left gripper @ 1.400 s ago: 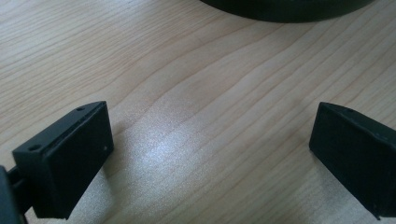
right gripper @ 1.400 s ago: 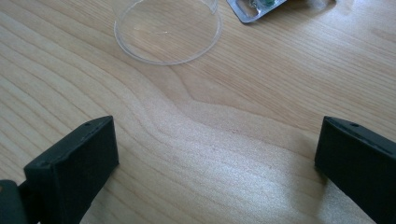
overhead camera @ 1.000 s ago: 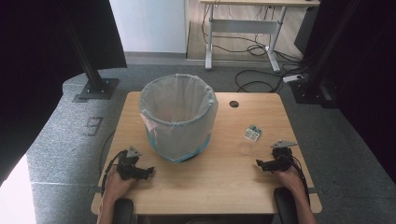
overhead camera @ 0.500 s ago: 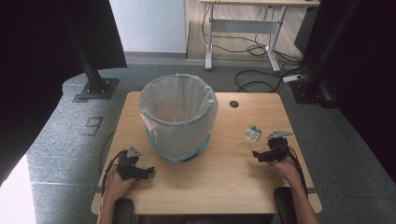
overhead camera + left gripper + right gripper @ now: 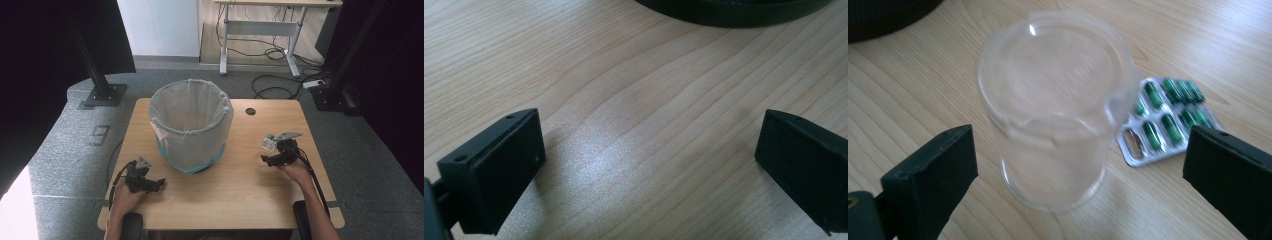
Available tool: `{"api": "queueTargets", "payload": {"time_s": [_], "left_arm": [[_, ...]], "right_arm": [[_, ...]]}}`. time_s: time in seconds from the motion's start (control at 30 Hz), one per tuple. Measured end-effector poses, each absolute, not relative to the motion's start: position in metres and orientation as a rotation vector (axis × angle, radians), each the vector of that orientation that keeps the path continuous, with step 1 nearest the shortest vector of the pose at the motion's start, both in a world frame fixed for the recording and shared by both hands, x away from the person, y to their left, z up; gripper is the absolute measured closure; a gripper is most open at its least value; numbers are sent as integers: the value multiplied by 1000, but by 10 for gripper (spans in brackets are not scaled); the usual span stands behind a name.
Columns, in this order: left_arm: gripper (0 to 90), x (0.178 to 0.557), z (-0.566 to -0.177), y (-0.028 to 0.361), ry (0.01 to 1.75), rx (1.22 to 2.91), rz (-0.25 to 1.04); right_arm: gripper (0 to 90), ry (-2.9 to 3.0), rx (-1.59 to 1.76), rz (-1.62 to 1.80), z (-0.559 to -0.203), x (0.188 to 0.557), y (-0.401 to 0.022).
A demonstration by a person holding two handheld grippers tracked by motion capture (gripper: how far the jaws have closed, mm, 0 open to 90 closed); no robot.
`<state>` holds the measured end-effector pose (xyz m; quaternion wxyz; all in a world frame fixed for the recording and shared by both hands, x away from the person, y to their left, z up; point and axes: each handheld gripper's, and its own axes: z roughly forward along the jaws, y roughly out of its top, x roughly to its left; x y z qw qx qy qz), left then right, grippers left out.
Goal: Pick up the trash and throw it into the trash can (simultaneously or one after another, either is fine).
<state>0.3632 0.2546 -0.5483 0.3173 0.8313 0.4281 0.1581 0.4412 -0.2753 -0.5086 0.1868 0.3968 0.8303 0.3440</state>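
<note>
A clear plastic cup (image 5: pixel 1053 115) stands upright on the wooden table (image 5: pixel 230 200), right of the bin. Just behind it lies a silver blister pack (image 5: pixel 1168 117) of green capsules, which the high view shows as a blister pack (image 5: pixel 269 143) at the table's right side. My right gripper (image 5: pixel 1078 150) is open, its jaws on either side of the cup and apart from it; from above, the right gripper (image 5: pixel 267 159) sits just below the pack. My left gripper (image 5: pixel 150 184) rests low at the front left, and the left gripper (image 5: pixel 649 145) is open over bare wood.
A round bin (image 5: pixel 190 125) with a white liner stands in the middle of the table; its dark base (image 5: pixel 734 10) lies just beyond my left jaws. A cable hole (image 5: pixel 250 111) sits near the far edge. Bare wood lies between the two grippers.
My right gripper has moved left and away from the person, up to the cup and blister pack. The left gripper has stayed in place.
</note>
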Motion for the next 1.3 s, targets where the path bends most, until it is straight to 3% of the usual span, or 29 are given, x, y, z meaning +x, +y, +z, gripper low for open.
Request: {"api": "queueTargets", "payload": {"time_s": [0.1,0.17,0.3,0.37,0.5,1.3], "left_arm": [[0,363,-548,255,1127,2188,416],[0,363,-548,255,1127,2188,416],[0,363,-548,255,1128,2188,416],[0,363,-548,255,1127,2188,416],[0,363,-548,254,1128,2188,416],[0,363,-548,254,1129,2189,416]], "right_arm": [[32,2351,1113,966,-508,446,-269],[107,2361,1119,977,-508,449,-264],[171,2361,1126,992,-508,451,-262],[323,2379,1122,1030,-506,452,-262],[379,2390,1131,1031,-502,452,-262],[407,2430,1109,1014,-475,447,-266]]}}
